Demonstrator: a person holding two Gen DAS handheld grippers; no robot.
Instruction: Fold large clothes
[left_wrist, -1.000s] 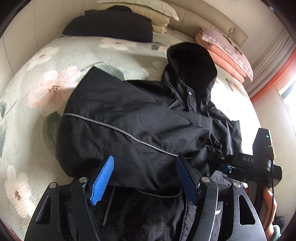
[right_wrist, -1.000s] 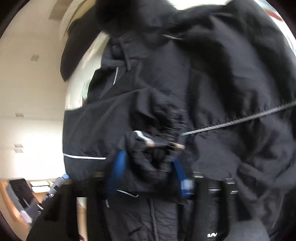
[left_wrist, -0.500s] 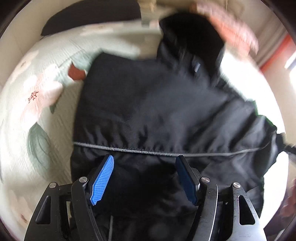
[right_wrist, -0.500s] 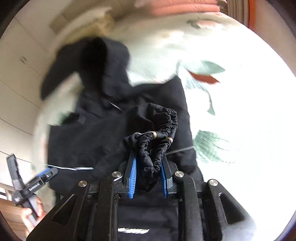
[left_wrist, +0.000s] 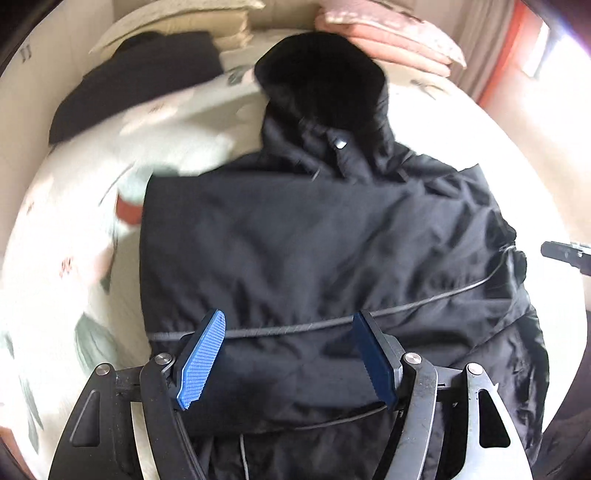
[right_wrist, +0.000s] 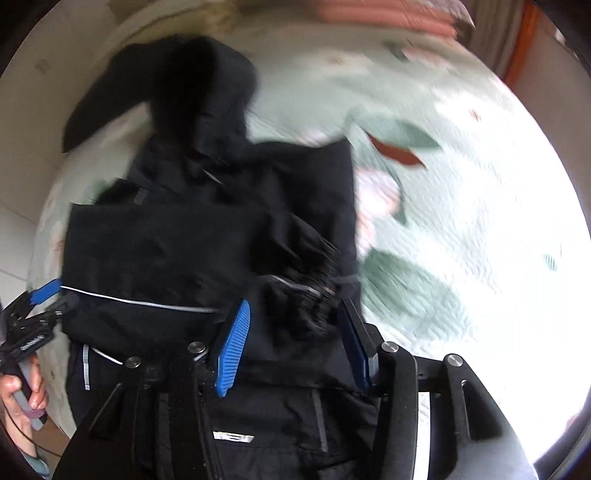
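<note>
A black hooded jacket (left_wrist: 314, 243) lies on a floral bedspread (left_wrist: 74, 229), hood (left_wrist: 321, 77) toward the headboard, sleeves folded across the body, a thin reflective stripe (left_wrist: 332, 321) running over it. My left gripper (left_wrist: 291, 354) is open and empty above the jacket's lower part. In the right wrist view the jacket (right_wrist: 177, 251) fills the left side. My right gripper (right_wrist: 295, 339) is open, with the bunched elastic sleeve cuff (right_wrist: 310, 295) lying loose between its blue pads (right_wrist: 232, 347). The left gripper also shows at the left edge of the right wrist view (right_wrist: 40, 314).
Folded dark clothing (left_wrist: 140, 85) and cream pillows (left_wrist: 192, 14) lie at the head of the bed. Pink folded bedding (left_wrist: 391, 44) sits at the back right. Bare bedspread (right_wrist: 461, 221) spreads to the right of the jacket. The right gripper's tip (left_wrist: 565, 253) shows at the left wrist view's right edge.
My right gripper carried the sleeve cuff across the jacket, then opened and let it go. My left gripper stayed open and moved over the jacket's lower part.
</note>
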